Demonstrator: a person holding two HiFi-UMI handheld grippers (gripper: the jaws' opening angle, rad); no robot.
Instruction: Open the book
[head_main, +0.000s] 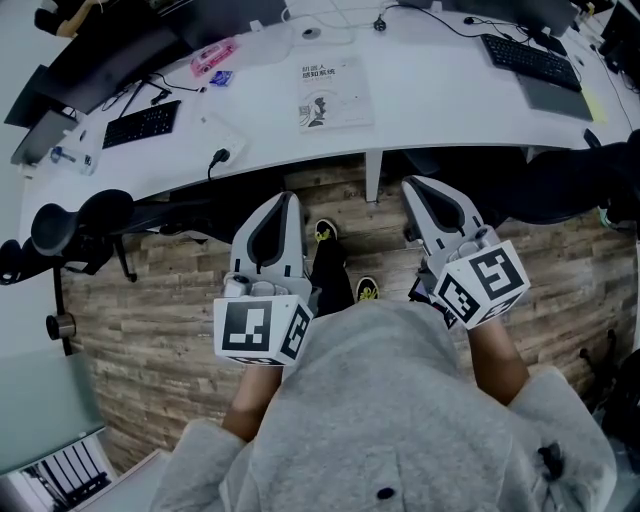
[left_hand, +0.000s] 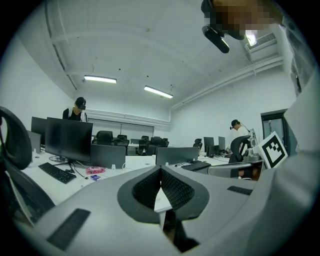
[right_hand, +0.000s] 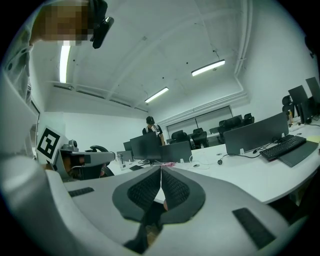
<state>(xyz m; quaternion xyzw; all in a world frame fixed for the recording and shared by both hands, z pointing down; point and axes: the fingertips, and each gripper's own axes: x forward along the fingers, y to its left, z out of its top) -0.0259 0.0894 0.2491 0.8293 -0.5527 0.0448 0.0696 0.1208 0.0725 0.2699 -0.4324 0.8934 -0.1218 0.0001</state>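
Book (head_main: 333, 93): lay flat and closed, cover up, on the white desk (head_main: 440, 115), in its middle stretch. Nothing touched it.

You held the left gripper (head_main: 286, 199) and the right gripper (head_main: 413, 184) side by side close to your body. Both were over the wood-plank floor (head_main: 150, 320), on the near side of the desk edge and well apart from the book. Both tips pointed toward the desk. The book sat beyond them, roughly between the two lines of aim.

Left gripper: jaws pressed together, ribbed pads meeting at the tip, nothing between them.
Right gripper: same, with the pads closed on each other along a thin seam and no object held.

Marker cubes: the left cube (head_main: 262, 330) and the right cube (head_main: 485, 283) sat at the near ends of the grippers, just above your grey sweatshirt (head_main: 400, 410).

Also on the desk:
- a black keyboard (head_main: 142, 123) to the left of the book
- a pink object (head_main: 213, 58) on the far left
- a second keyboard (head_main: 530, 60) on the far right

A black office chair (head_main: 70, 230) stood at the left by the desk. Your shoes (head_main: 366, 290), marked in yellow-green, showed on the floor between the grippers.

The left gripper view caught a person (left_hand: 77, 109) standing behind a dark monitor (left_hand: 69, 140) on the far left.
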